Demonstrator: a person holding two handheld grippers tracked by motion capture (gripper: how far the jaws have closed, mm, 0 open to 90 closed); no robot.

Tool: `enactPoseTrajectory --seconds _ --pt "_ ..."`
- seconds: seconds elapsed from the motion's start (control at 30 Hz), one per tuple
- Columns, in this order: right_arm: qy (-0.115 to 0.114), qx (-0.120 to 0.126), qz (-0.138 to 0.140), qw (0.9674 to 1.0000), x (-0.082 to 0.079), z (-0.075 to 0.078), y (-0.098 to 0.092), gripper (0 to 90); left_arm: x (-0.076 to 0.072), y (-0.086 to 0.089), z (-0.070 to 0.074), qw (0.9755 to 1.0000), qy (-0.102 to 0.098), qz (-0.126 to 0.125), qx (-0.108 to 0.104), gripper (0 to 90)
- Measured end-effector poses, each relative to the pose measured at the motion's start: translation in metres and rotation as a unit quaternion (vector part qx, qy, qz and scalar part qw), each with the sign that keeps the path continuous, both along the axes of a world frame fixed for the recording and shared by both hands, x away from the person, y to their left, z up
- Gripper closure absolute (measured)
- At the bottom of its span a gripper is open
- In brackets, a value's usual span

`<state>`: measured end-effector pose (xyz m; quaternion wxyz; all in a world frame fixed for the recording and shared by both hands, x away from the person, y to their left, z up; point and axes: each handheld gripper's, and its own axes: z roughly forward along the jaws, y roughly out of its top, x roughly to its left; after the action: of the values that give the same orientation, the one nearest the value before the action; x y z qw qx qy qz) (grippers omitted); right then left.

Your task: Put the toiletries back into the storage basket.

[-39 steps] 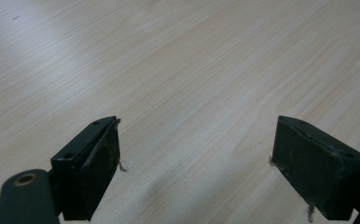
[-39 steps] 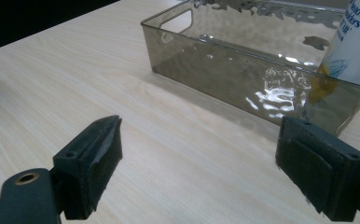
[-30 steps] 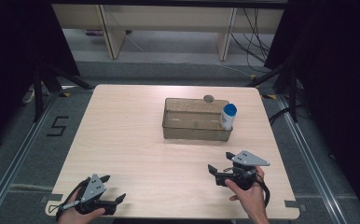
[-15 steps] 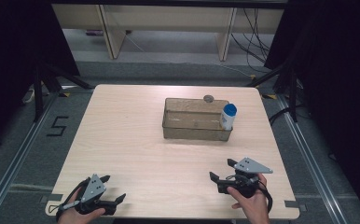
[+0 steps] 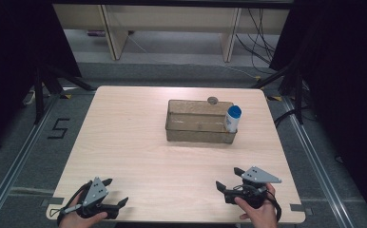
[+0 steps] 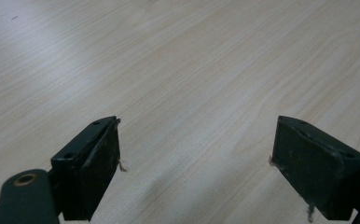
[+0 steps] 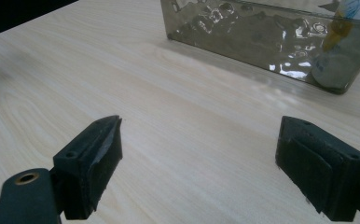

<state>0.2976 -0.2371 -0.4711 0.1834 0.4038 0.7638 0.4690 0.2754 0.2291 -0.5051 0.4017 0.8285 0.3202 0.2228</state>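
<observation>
Both of my grippers, left gripper [image 5: 116, 192] and right gripper [image 5: 228, 177], rest wide-jawed, empty, well short of the clear bin [image 5: 198, 134]. White bottle [image 5: 232, 118] stands inside the bin's right end; judged step: approach, reaching forward next.

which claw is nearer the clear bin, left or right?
Right. The right claw sits at the table's near edge, just below the clear bin and its white bottle. The left claw is at the near-left corner, farther off diagonally. Both are open, holding nothing.
</observation>
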Motion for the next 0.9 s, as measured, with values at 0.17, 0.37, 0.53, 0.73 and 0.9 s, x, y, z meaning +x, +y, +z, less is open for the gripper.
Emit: enactPoseTrajectory --seconds 0.17,0.37,0.53,0.73,0.9 --pt "0.007 0.005 0.000 1.0000 -0.005 -0.001 -0.001 15.6 0.000 0.000 0.000 1.0000 -0.001 0.001 -0.002 14.7" --pt "0.011 0.001 0.004 0.9999 -0.010 -0.003 0.000 15.6 0.000 0.000 0.000 1.0000 -0.001 0.001 -0.001 14.7" --pt "0.014 -0.016 0.010 0.9997 -0.013 -0.004 -0.002 15.6 0.000 0.000 0.000 1.0000 -0.001 0.002 -0.002 14.7" --pt "0.021 -0.016 0.010 0.9996 -0.018 -0.008 -0.003 15.6 -0.001 -0.001 0.000 0.9999 0.001 0.007 -0.008 14.7" --pt "0.032 -0.009 0.011 0.9994 -0.023 -0.011 -0.005 15.6 -0.001 -0.001 0.000 1.0000 0.004 0.003 -0.006 14.7"
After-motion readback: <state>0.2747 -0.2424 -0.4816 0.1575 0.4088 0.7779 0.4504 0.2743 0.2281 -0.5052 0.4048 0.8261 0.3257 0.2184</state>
